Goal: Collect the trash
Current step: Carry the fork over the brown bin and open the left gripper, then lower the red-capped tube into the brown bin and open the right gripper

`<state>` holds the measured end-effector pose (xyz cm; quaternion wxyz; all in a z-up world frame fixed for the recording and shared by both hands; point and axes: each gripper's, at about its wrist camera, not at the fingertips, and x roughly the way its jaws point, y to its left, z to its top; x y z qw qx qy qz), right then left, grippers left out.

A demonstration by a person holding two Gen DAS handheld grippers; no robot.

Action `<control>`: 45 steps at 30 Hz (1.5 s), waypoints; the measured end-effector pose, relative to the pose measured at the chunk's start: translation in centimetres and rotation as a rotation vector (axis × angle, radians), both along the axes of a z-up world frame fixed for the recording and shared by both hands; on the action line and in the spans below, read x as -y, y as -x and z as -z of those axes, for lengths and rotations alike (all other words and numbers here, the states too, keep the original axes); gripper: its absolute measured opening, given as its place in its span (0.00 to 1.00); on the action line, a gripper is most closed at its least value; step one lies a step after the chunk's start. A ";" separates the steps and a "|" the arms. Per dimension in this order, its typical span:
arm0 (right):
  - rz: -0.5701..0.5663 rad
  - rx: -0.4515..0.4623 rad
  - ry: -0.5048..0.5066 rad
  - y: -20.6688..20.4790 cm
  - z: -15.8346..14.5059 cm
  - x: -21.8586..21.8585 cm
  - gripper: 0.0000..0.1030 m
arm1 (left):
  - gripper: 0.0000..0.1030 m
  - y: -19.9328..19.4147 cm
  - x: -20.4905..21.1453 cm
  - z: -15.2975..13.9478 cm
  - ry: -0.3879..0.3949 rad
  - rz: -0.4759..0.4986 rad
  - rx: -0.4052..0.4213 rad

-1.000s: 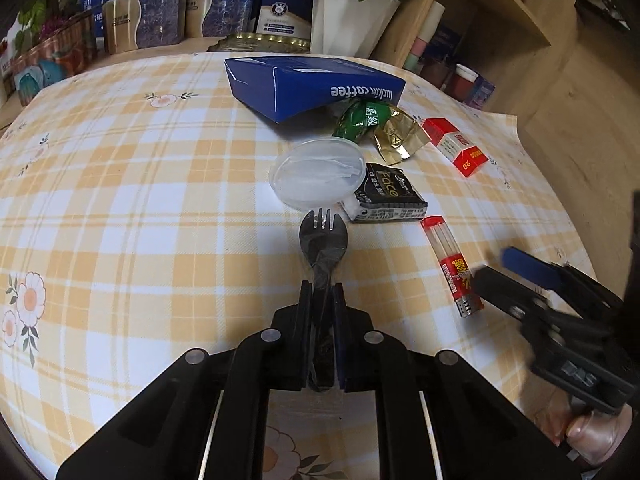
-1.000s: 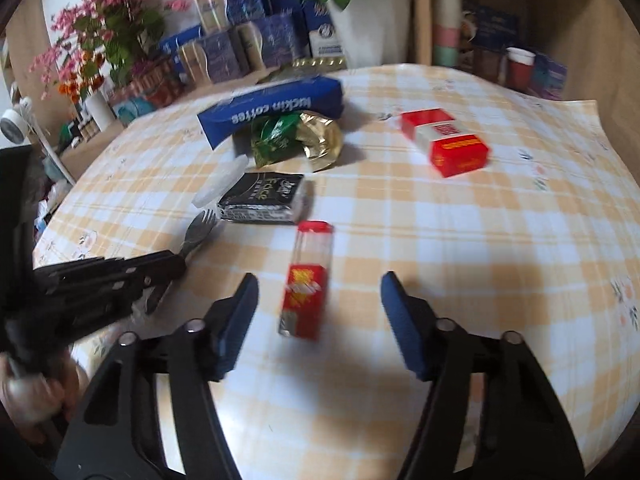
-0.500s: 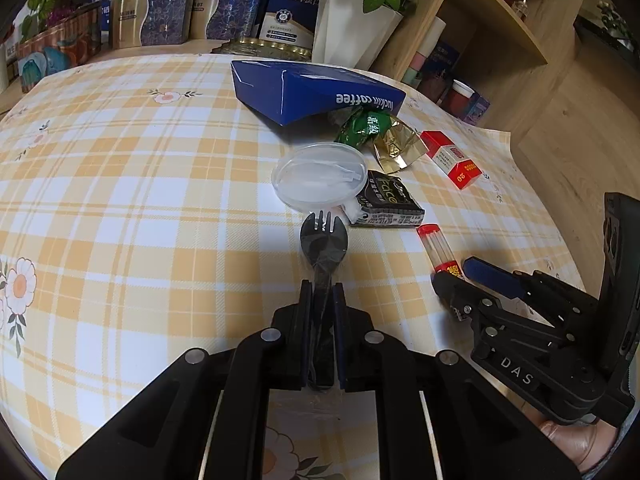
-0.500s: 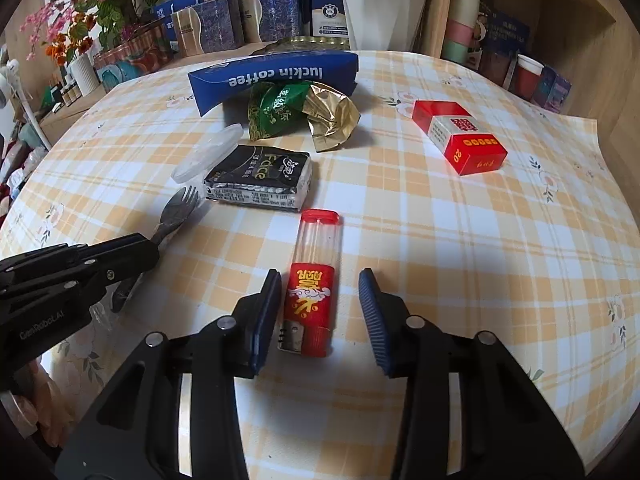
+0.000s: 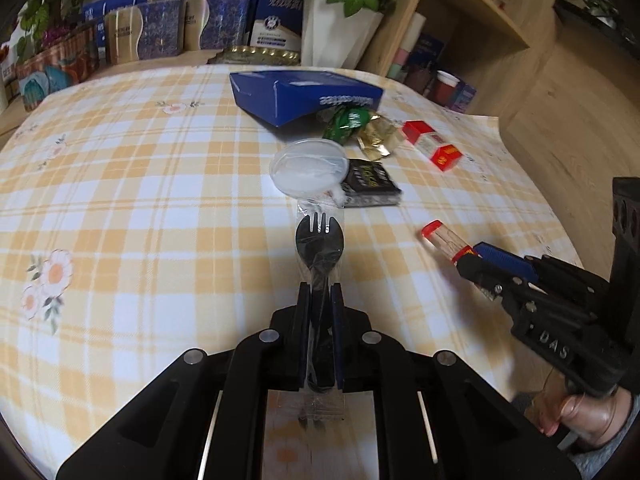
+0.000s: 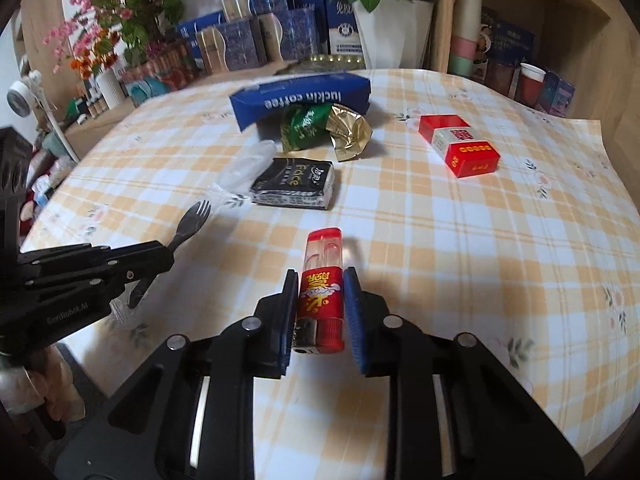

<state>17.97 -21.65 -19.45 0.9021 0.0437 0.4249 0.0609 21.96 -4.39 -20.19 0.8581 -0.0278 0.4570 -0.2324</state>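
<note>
My left gripper (image 5: 319, 292) is shut on a black plastic spork (image 5: 319, 240) in a clear wrapper and holds it just above the checked tablecloth (image 5: 140, 200). The spork also shows in the right wrist view (image 6: 188, 226). My right gripper (image 6: 320, 292) is shut on a red and clear lighter (image 6: 322, 280), its clear end sticking out forward. In the left wrist view the lighter (image 5: 444, 238) pokes out of the right gripper (image 5: 474, 258) at the right.
On the table lie a clear round lid (image 5: 308, 166), a black packet (image 6: 294, 182), a green wrapper (image 6: 306, 126), a gold wrapper (image 6: 348, 132), a red cigarette pack (image 6: 460, 150) and a blue coffee box (image 6: 300, 98). Boxes, flowers and shelves stand behind.
My right gripper has closed around the lighter, from wide open a second ago. My left gripper keeps its hold on the spork and has lifted slightly.
</note>
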 end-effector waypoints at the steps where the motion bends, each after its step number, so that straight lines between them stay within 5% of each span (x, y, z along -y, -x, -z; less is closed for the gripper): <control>1: 0.002 0.003 -0.008 0.5 -0.2 0.0 0.25 | 0.10 0.7 -0.2 -0.4 0.005 0.007 0.003; 16: -0.022 0.091 -0.057 10.4 -5.4 -2.0 0.25 | 0.10 12.1 -2.2 -3.5 0.034 0.179 -0.035; 26: -0.037 0.090 -0.061 15.9 -5.9 -2.7 0.24 | 0.10 16.3 -1.6 1.9 0.009 0.253 -0.231; 28: -0.042 0.080 -0.053 16.6 -5.7 -2.8 0.13 | 0.10 16.3 -1.5 3.2 0.017 0.247 -0.274; 33: -0.044 0.032 -0.063 17.3 -4.4 -2.8 0.12 | 0.10 15.6 -0.2 6.0 -0.044 0.249 -0.340; 35: -0.054 0.013 -0.063 17.4 -3.8 -3.1 0.06 | 0.14 15.1 0.1 7.0 -0.073 0.232 -0.353; 37: -0.064 0.009 -0.060 17.5 -3.6 -3.4 0.06 | 0.46 14.5 0.0 7.4 -0.051 0.212 -0.361; 38: -0.066 0.009 -0.061 17.5 -3.6 -3.4 0.06 | 0.54 14.5 -0.2 7.5 -0.046 0.201 -0.355; 45: -0.050 0.020 -0.069 17.2 -3.8 -3.2 0.06 | 0.71 14.1 -1.0 5.7 -0.021 0.171 -0.279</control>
